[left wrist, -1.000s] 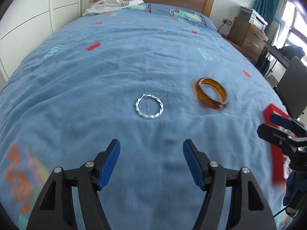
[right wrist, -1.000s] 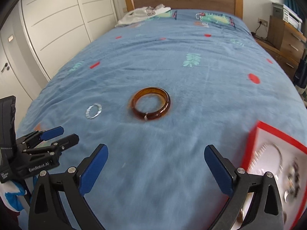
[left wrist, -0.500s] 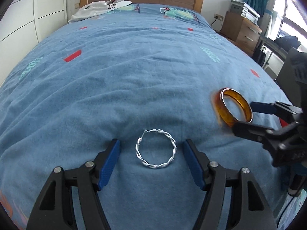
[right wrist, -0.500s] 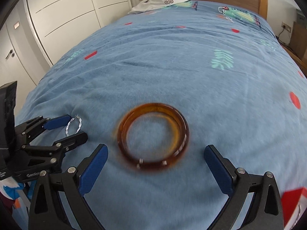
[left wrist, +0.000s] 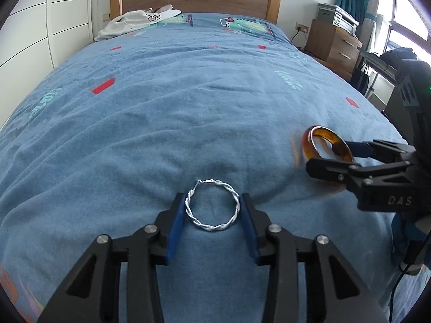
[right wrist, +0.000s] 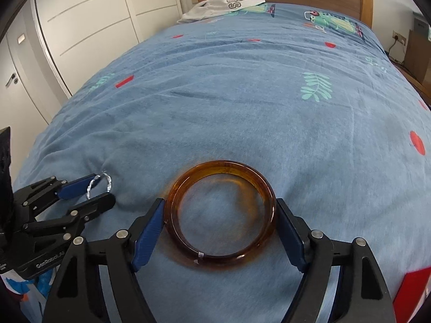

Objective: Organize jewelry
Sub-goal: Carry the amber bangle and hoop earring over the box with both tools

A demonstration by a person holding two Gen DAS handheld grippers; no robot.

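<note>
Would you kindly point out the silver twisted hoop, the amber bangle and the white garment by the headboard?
silver twisted hoop (left wrist: 212,228), left wrist view, on its near twisted rim.
amber bangle (right wrist: 221,165), right wrist view, on its far rim.
white garment (left wrist: 126,23), left wrist view, on the middle of the crumpled fabric.

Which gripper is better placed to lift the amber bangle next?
Right. The right gripper brackets the amber bangle, its jaws just closing onto both sides. The left gripper is occupied around the silver twisted hoop, apart from the bangle.
</note>
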